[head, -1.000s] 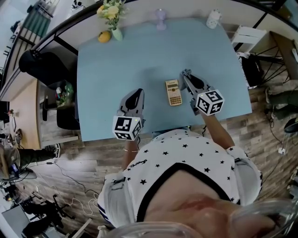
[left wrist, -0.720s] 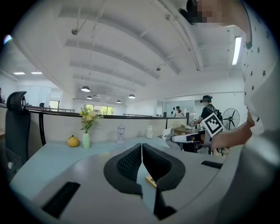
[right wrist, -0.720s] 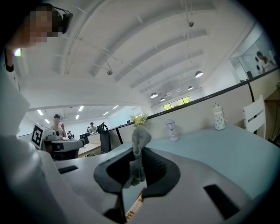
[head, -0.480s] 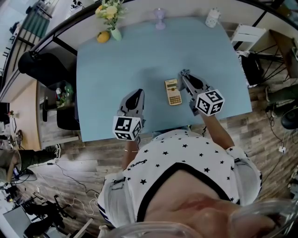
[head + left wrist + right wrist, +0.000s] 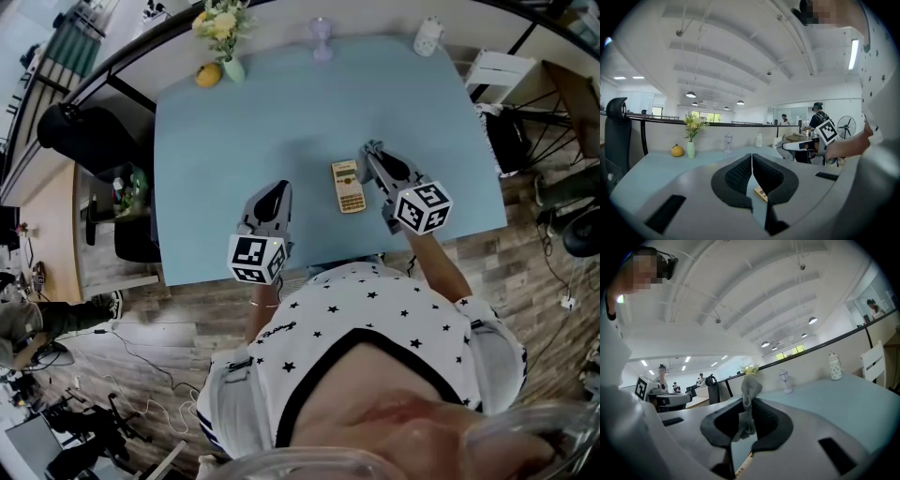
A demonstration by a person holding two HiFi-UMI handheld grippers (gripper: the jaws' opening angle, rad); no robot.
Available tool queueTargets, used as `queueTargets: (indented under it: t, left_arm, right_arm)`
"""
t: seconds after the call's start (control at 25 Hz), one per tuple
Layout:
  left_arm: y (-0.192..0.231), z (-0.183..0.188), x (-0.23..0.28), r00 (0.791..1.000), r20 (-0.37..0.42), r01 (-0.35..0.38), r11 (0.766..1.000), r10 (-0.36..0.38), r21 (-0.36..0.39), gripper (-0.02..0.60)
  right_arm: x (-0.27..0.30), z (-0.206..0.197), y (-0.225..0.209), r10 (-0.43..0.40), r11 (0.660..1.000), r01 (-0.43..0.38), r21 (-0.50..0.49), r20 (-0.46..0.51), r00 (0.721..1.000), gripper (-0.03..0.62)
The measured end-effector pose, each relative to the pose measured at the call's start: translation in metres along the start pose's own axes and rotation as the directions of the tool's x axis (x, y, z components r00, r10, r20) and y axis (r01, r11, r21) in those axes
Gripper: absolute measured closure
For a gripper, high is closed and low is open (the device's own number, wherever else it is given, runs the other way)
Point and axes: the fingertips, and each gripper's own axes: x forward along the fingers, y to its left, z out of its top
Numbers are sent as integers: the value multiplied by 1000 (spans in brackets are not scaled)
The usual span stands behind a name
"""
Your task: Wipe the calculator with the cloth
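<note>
**Fingers: right pair clamped on cloth, left pair closed and empty**

Fingers of the right gripper (image 5: 748,401) are pressed onto a grey cloth (image 5: 750,387). The cloth stands bunched above the tips and hangs down between them. Fingers of the left gripper (image 5: 752,158) meet along a thin seam, with nothing between them.

From the head view, both tools point away from the person across the light blue surface (image 5: 234,122), with their marker cubes over its near edge. The right gripper (image 5: 371,152) is angled toward the far left, and the bare forearm behind it runs back to the torso. Its body lies just beside the right edge of the calculator (image 5: 349,187). No view settles whether cloth and calculator touch.

The left gripper (image 5: 277,188) points nearly straight ahead, left of the calculator and apart from it. The calculator lies flat, keys up, between the two tools.

A vase of flowers (image 5: 225,28) stands at the far left corner.
</note>
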Motion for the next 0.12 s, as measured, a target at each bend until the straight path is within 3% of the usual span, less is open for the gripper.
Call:
queueTargets:
  t: [0.12]
  left_arm:
    - [0, 0, 1, 1000, 4, 1, 1000, -1, 0, 551]
  right_arm:
    - [0, 1, 1, 0, 1000, 0, -8, 5, 1000, 548]
